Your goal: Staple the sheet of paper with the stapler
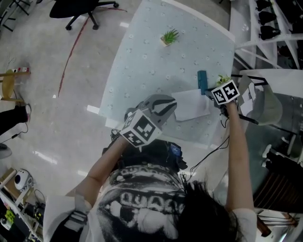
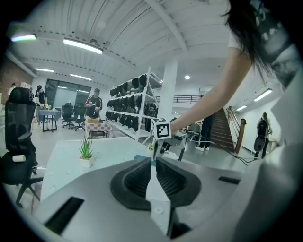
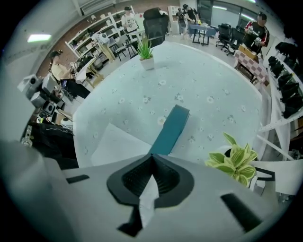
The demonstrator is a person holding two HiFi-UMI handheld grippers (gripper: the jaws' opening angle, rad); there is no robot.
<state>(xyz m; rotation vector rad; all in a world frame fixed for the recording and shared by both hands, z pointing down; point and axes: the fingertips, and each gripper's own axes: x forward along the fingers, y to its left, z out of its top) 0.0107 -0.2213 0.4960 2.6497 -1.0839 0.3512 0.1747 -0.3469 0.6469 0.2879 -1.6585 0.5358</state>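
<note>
A teal stapler (image 1: 202,81) lies on the pale flowered table (image 1: 156,61), and a white sheet of paper (image 1: 194,105) reaches under its near end. My right gripper (image 1: 210,97) points steeply down with its jaws shut and nothing between them. In the right gripper view its tips (image 3: 152,155) rest on the near end of the stapler (image 3: 170,130), beside the paper (image 3: 116,144). My left gripper (image 1: 171,106) sits at the sheet's left edge, nearly level. In the left gripper view its pads (image 2: 153,163) stand a thin slit apart with white showing between them. Whether they pinch the sheet is unclear.
A small spiky plant (image 1: 169,37) stands at the table's far side. A leafy potted plant (image 1: 222,79) sits just right of the stapler, close to my right gripper. White shelving (image 1: 274,28) rises beyond the table's right edge. An office chair (image 1: 80,9) stands on the floor.
</note>
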